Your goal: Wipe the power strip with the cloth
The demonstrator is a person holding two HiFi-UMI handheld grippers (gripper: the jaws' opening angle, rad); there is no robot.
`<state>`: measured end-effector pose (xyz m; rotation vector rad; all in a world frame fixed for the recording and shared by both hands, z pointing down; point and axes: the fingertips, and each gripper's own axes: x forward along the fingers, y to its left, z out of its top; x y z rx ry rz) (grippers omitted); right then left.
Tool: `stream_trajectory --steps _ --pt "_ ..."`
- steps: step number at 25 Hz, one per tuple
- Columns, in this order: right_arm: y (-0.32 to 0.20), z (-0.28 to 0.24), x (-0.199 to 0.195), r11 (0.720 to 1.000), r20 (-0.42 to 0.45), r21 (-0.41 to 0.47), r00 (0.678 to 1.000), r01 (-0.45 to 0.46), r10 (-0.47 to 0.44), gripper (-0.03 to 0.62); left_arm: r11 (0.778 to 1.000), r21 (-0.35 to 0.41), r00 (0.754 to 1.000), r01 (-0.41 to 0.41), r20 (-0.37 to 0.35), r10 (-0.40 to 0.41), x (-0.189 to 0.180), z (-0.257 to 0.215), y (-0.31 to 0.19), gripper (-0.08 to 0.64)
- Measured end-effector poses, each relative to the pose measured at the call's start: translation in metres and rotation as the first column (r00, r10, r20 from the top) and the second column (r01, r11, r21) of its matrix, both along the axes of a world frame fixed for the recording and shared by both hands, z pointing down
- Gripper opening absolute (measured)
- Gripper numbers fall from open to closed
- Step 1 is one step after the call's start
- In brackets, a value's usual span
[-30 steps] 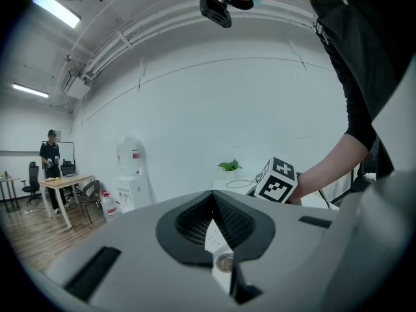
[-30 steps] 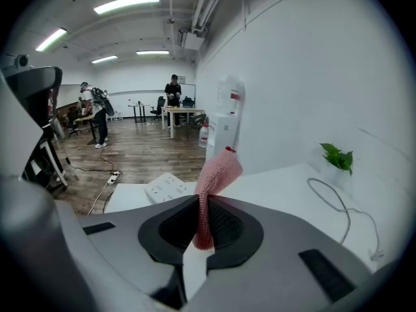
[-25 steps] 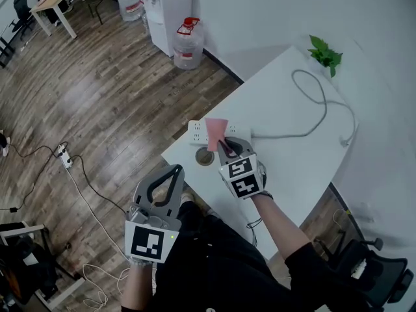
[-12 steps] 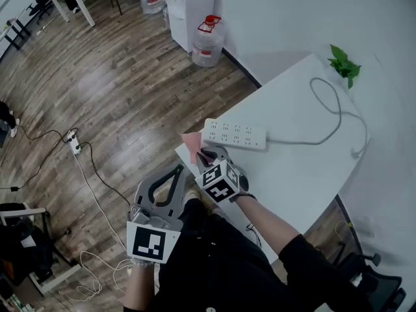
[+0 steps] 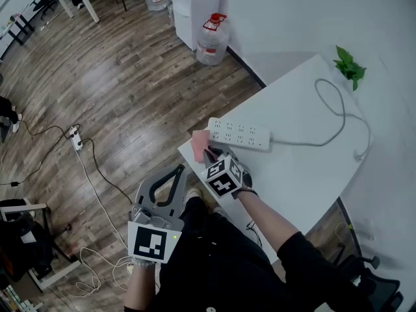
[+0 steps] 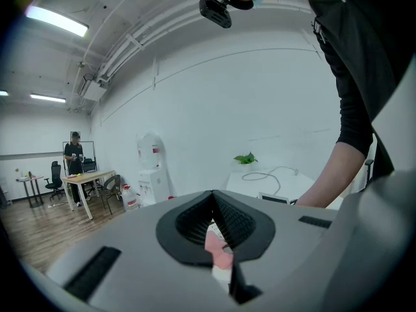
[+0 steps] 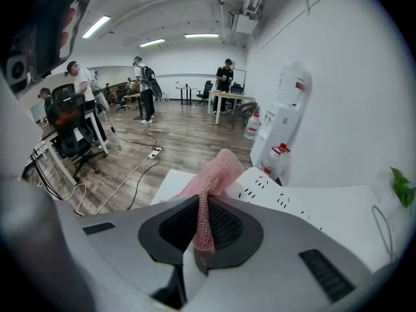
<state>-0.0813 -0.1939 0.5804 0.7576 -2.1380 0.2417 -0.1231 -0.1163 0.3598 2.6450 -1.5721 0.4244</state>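
1. The right gripper (image 5: 209,155) sits just below the centre of the head view, over the near left corner of the white table (image 5: 305,174).
2. In the right gripper view its jaws are pressed together on a fold of the pink cloth (image 7: 214,174). The knit stands up out of the pinch and curls over toward the upper middle of that frame.
3. The power strip (image 5: 239,134) lies flat on the table at the centre of the head view, just right of the cloth (image 5: 200,145). Its sockets face up.
4. In the right gripper view the strip (image 7: 279,200) runs off to the right behind the cloth. Whether the cloth touches the strip's near end is hard to judge; it is at least just beside it.
5. The strip's grey cable (image 5: 338,119) loops across the table toward the upper right, where a small green plant (image 5: 350,64) stands at the far corner.
6. The left gripper (image 5: 177,169) hangs in the lower left of the head view, off the table and over the wooden floor (image 5: 117,90).
7. In the left gripper view its jaws (image 6: 213,203) meet at the tips with nothing between them.
8. A water bottle (image 5: 213,41) stands on the floor by the wall, top centre.
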Motion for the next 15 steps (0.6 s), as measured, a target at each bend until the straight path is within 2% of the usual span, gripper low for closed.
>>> stream_trajectory --steps 8,15 --pt "-0.016 0.0 0.025 0.996 -0.006 0.002 0.996 -0.085 0.085 0.051 1.0 -0.006 1.0 -0.025 -0.001 0.025 0.007 0.002 -0.002 0.014" --pt "-0.019 0.0 0.059 0.982 0.0 -0.022 0.982 -0.187 0.187 0.051 0.999 -0.001 0.998 -0.054 -0.009 0.054 0.018 0.001 -0.005 0.014"
